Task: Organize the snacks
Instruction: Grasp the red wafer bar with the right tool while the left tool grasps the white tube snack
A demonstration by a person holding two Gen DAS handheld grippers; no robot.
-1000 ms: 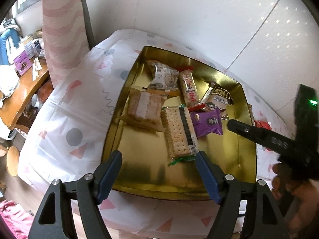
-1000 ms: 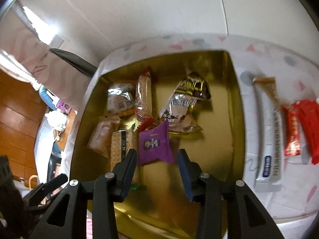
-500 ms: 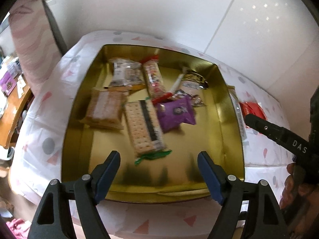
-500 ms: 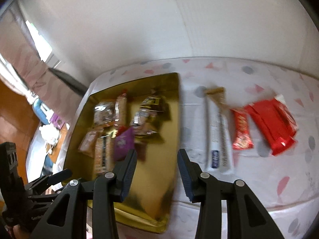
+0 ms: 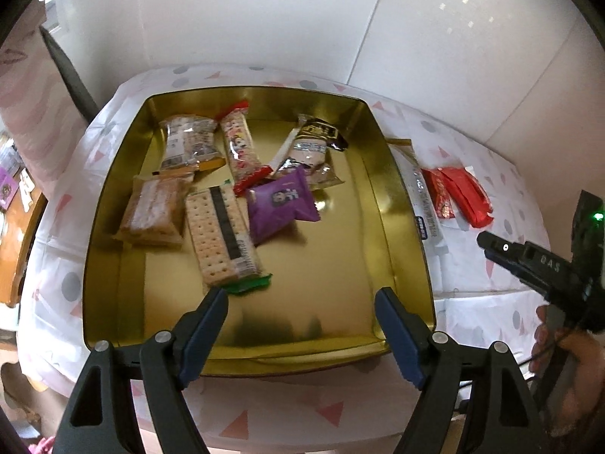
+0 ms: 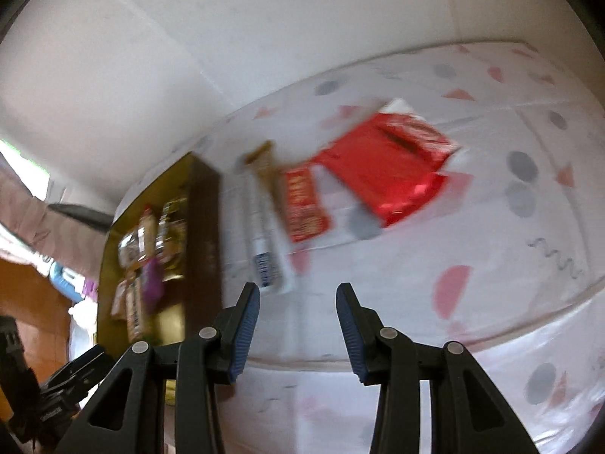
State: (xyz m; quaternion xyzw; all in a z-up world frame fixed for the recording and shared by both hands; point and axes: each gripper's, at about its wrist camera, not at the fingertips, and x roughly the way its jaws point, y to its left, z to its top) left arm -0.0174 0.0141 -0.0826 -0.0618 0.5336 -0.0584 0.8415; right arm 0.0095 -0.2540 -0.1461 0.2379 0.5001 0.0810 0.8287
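A gold tin tray (image 5: 401, 227) on the patterned tablecloth holds several snacks: a purple packet (image 5: 281, 202), a cracker pack (image 5: 221, 234), a dark wrapped bar (image 5: 312, 143) and others. My left gripper (image 5: 302, 299) hangs open above the tray's near side, nothing between its fingers. To the right of the tray lie a long white bar (image 6: 264, 227), a small red packet (image 6: 304, 204) and a large red packet (image 6: 385, 166). My right gripper (image 6: 298, 297) stands open over the cloth just in front of the white bar, holding nothing. Its view is blurred.
The tablecloth (image 6: 491, 265) is bare to the right of the red packets. A white wall (image 5: 264, 19) rises behind the table. A wooden desk with clutter (image 5: 11, 196) sits far left. A hand (image 5: 567, 370) holds the right gripper at the picture's right edge.
My right gripper has swung right, from over the tray to over the cloth by the white bar and red packets. My left gripper has shifted along the tray's near side and rolled.
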